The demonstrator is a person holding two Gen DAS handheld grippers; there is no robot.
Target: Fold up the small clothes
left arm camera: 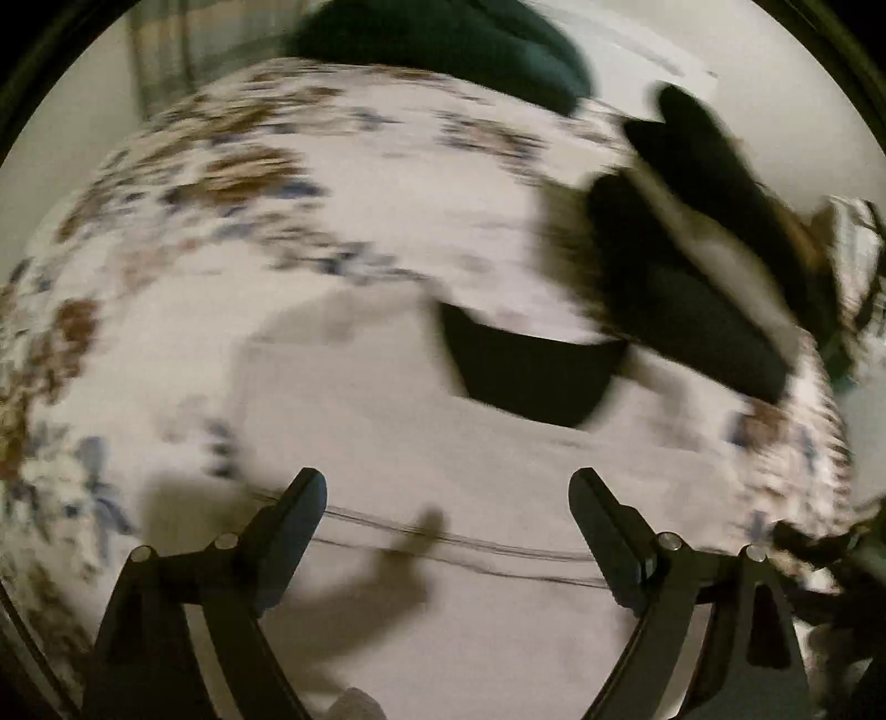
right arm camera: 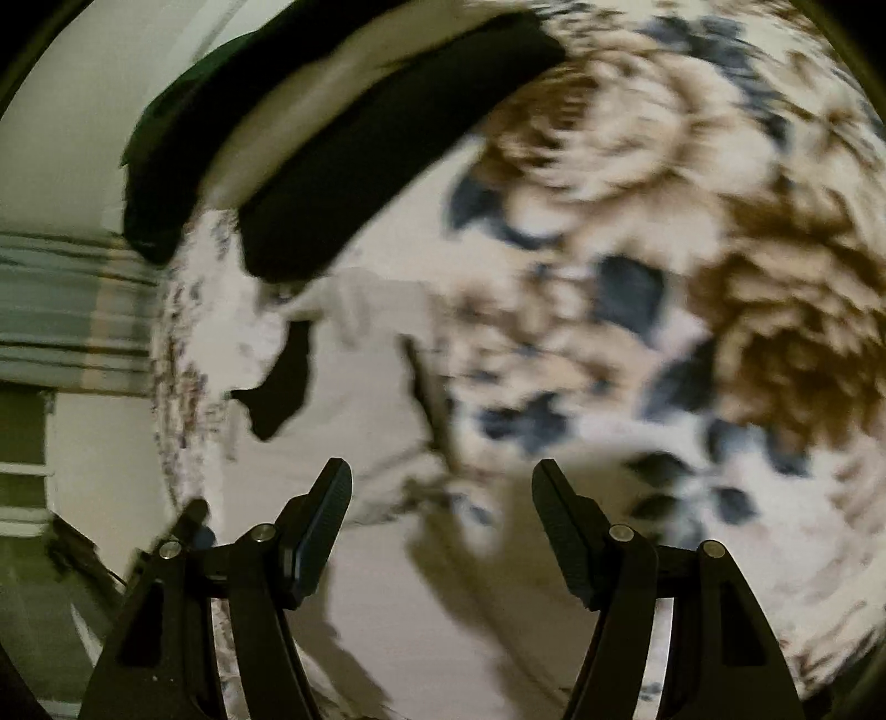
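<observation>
A pale, off-white small garment (left arm camera: pixel 443 454) lies flat on a flower-patterned cloth (left arm camera: pixel 232 183), with a black collar patch (left arm camera: pixel 526 371) at its far edge. My left gripper (left arm camera: pixel 447 487) hovers over the garment's near part, open and empty. In the right wrist view the same garment (right arm camera: pixel 360 387) lies ahead and to the left, its black patch (right arm camera: pixel 282 382) showing. My right gripper (right arm camera: pixel 442 482) is open and empty above the garment's edge. Both views are blurred by motion.
Black folded clothes with a white band (left arm camera: pixel 698 243) lie at the right of the cloth; they also show at the top left in the right wrist view (right arm camera: pixel 343 138). A dark green item (left arm camera: pixel 443 39) lies at the far edge. Striped fabric (right arm camera: pixel 66 304) hangs left.
</observation>
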